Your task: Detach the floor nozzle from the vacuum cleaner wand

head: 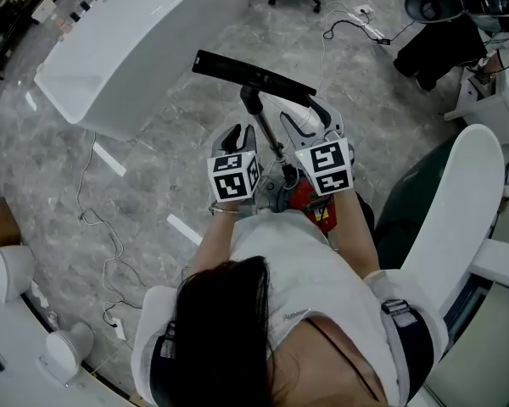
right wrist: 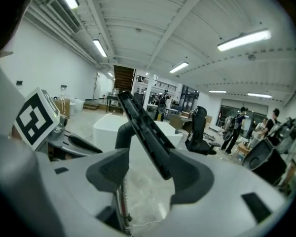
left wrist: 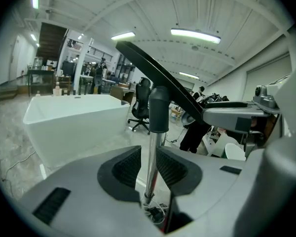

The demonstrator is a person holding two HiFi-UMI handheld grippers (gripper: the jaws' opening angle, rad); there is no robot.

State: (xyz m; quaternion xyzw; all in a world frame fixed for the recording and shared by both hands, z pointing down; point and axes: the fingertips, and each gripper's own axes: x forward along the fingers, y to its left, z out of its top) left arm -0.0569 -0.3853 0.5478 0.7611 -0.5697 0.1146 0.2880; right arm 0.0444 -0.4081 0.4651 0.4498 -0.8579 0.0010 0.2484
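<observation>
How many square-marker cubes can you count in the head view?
2. One cube sits left of the vacuum wand; the other cube sits right of it. None appears hidden.

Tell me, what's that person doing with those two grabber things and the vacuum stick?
A person holds a two-jaw gripper in each hand and is working on a vacuum cleaner. The shiny wand stands between the jaws of the left gripper, which sit slightly apart and are not squeezing it. The right gripper is open wide next to the wand and holds nothing. The black floor nozzle is still joined to the wand's far end.
</observation>
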